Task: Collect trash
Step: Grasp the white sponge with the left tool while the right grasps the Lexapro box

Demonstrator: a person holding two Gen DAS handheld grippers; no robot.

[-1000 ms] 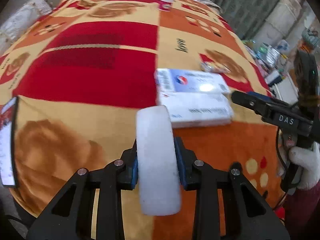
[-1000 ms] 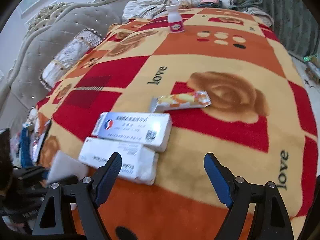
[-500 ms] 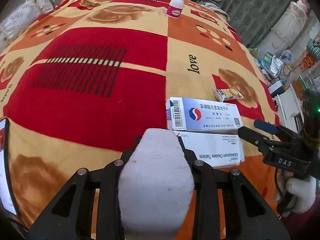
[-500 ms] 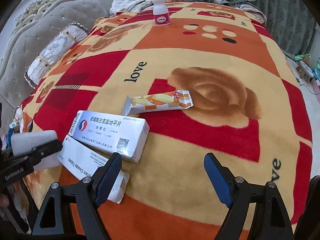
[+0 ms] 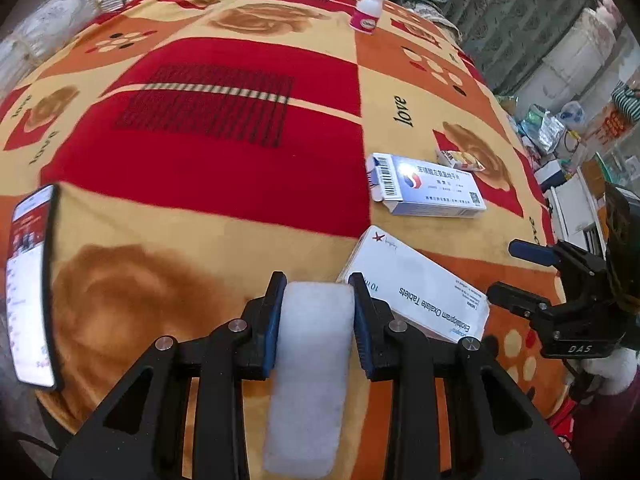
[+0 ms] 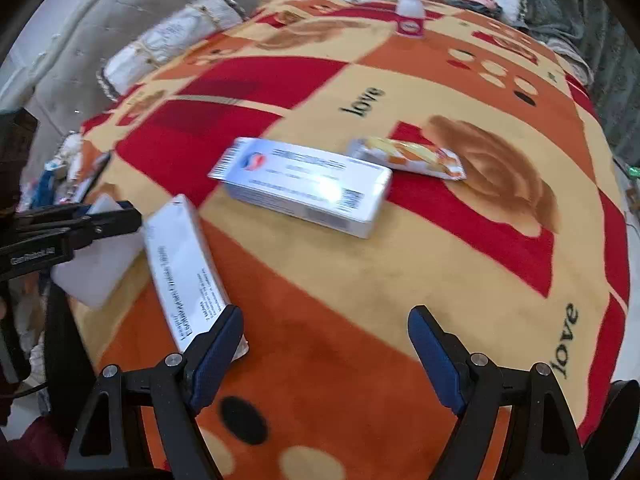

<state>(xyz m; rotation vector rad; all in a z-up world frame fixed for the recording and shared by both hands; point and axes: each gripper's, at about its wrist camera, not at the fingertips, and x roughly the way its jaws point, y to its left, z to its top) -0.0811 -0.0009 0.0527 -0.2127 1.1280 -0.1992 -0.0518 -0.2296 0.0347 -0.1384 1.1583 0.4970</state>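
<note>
My left gripper (image 5: 314,324) is clamped on a white foam block (image 5: 308,380), soft and light. My right gripper (image 6: 326,340) hangs open beside the white tablet box (image 6: 182,264) on the blanket (image 6: 500,248); thin crushable card, so I'd pinch its long sides.

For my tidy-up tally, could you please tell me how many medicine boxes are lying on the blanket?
2. The white tablet box lies at the near edge, beside the foam block. The blue-and-white medicine box lies farther in, next to the snack wrapper. No others show; the views don't cover everything.
</note>
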